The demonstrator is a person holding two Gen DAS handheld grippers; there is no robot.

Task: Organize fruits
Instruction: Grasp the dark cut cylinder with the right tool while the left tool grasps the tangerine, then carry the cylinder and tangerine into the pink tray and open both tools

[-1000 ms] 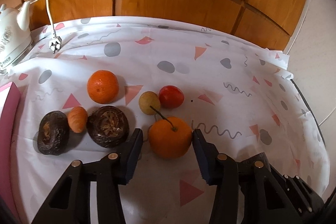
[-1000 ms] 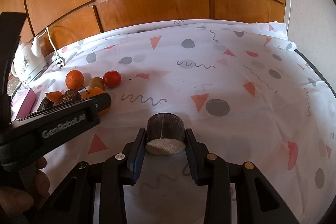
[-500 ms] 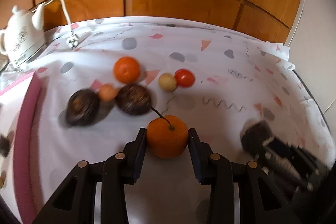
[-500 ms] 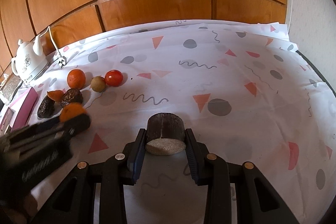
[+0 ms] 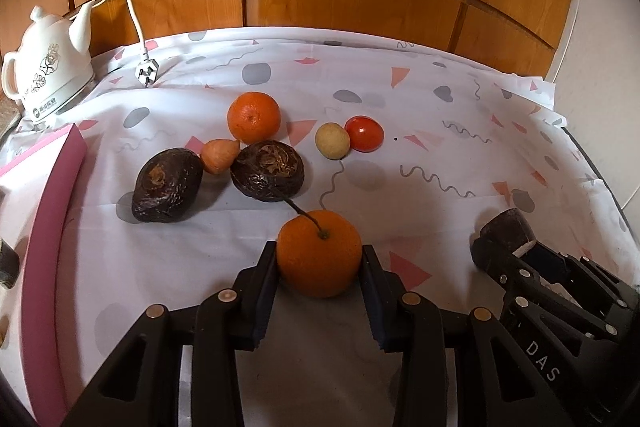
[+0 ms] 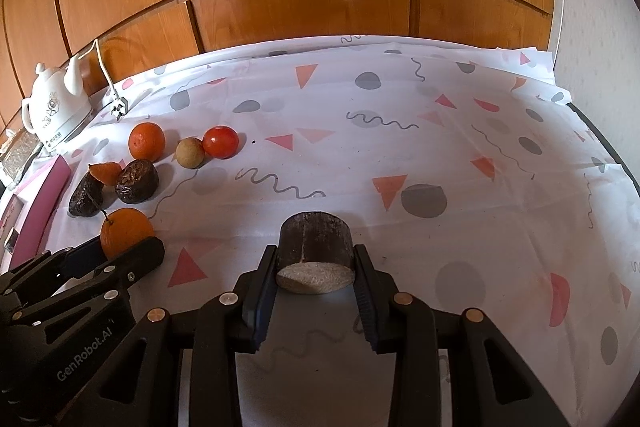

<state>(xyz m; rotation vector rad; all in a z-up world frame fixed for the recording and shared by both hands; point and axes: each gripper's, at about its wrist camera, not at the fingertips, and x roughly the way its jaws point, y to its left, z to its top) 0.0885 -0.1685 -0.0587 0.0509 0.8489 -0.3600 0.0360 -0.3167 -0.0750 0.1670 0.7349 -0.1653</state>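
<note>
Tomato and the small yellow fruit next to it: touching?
Touching. In the left wrist view the tomato overlaps the yellow fruit with no cloth between.

Left gripper point(image 5: 319, 263) jaws closed onto stemmed orange point(image 5: 319, 258), drew it back from fruit cluster.

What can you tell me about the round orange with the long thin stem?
The round orange with the long thin stem has bright, finely dimpled skin and a small green cap where a dark, wiry stem curves up and away. It sits stem-up between the two black fingers of the left gripper, whose blue-edged pads press both its sides. It is near the white patterned tablecloth; whether it touches it cannot be told.
</note>
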